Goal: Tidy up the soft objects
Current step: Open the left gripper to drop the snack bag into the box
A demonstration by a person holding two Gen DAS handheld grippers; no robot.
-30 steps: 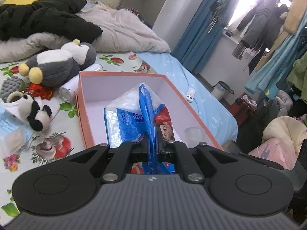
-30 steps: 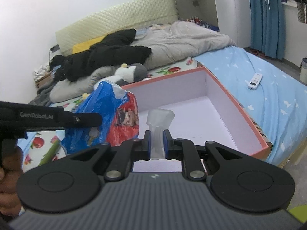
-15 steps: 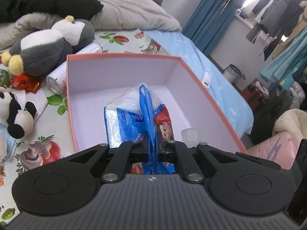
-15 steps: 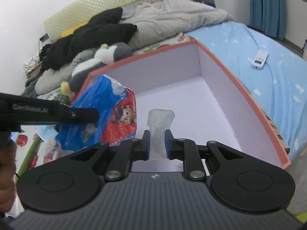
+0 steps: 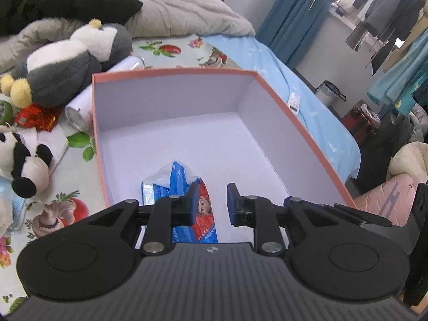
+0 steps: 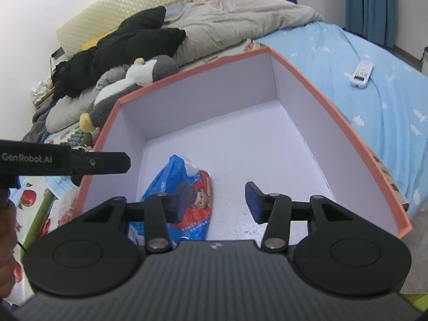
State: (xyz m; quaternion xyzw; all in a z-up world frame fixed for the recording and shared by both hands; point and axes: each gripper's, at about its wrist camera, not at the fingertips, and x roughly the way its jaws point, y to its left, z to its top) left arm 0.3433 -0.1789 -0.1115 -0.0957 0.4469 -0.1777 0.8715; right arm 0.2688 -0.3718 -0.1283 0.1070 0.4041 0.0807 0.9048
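- Left gripper (image 5: pixel 212 204) hangs over the near end of the box (image 5: pixel 171 74), fingers spread wide w/ nothing between them; blue pads face each other across bare box floor.
- Right gripper (image 6: pixel 218 200) likewise parted wide, nothing held, over the same box from the other side.
- Blue-and-red plastic bag (image 5: pixel 187 195), crinkly film w/ a printed cartoon face, lies slumped on the box floor at the near left corner; its lower end is cut off behind the left gripper's body, and the left-hand finger covers part of it.
- In the right wrist view the bag (image 6: pixel 187 184) is also half hidden by the gripper's linkage; what it contains can't be made out.
- Box is rigid card: salmon-orange outside and rim, pale lilac inside, straight walls; near wall hidden in both views.
- Grey-and-white plush penguin (image 5: pixel 67 64), fuzzy, yellow feet, lies on the bed just beyond the box's left wall, beside a white cylindrical can (image 5: pixel 83 107).
- Small panda plush (image 5: pixel 21 160) at far left, partly cropped by the frame edge.
- White remote (image 6: pixel 361 73) rests on the blue bedsheet (image 6: pixel 374 101), well apart from the box.
- Black clothing and a grey duvet (image 6: pixel 240 21) piled at the bed's head.
- Left gripper's side, marked GenRobot.AI, pokes in at the left edge of the right wrist view.
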